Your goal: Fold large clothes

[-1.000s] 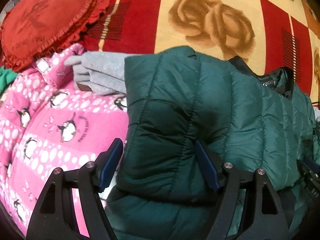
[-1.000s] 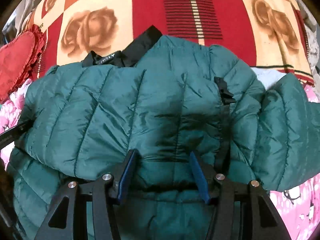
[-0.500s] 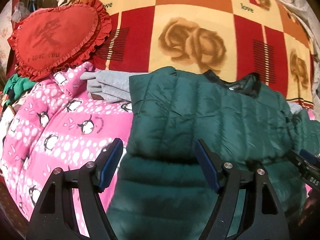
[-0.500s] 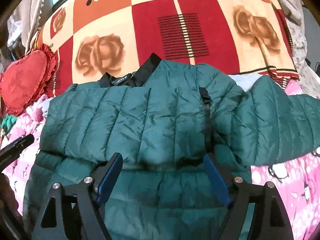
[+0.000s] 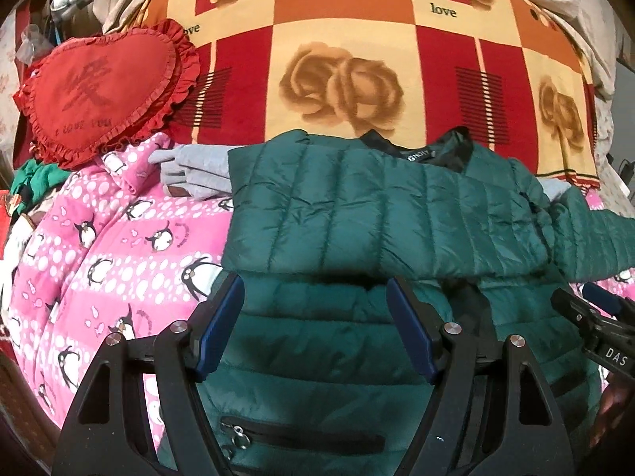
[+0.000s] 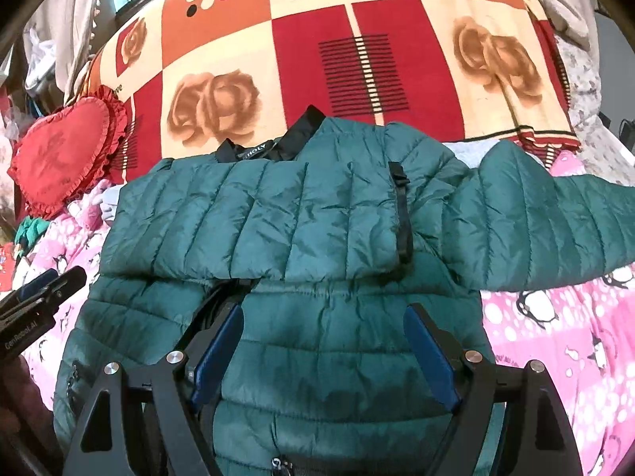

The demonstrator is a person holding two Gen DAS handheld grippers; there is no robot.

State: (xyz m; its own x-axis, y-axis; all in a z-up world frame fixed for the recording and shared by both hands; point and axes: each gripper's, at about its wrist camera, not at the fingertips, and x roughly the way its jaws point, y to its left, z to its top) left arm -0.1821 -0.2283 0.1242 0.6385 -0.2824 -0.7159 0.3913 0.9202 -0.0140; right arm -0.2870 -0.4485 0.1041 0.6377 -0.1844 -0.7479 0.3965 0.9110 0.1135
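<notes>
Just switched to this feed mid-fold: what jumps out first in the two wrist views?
The green puffer jacket fills the middle, one sleeve folded across its chest, the other sleeve stretched out to the right over the pink penguin blanket. Behind it lies a bold red-and-cream rose blanket, with a red heart pillow at far left. Both grippers hang open above the jacket's lower half.

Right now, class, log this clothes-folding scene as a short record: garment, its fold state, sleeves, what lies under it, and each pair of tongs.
garment: green quilted puffer jacket
fold state: left sleeve folded across the chest
right sleeve: spread out sideways, not yet folded
underneath: pink penguin-print blanket
beyond it: rose-patterned blanket
nearby: red heart-shaped cushion
left tongs: open, holding nothing
right tongs: open, holding nothing
</notes>
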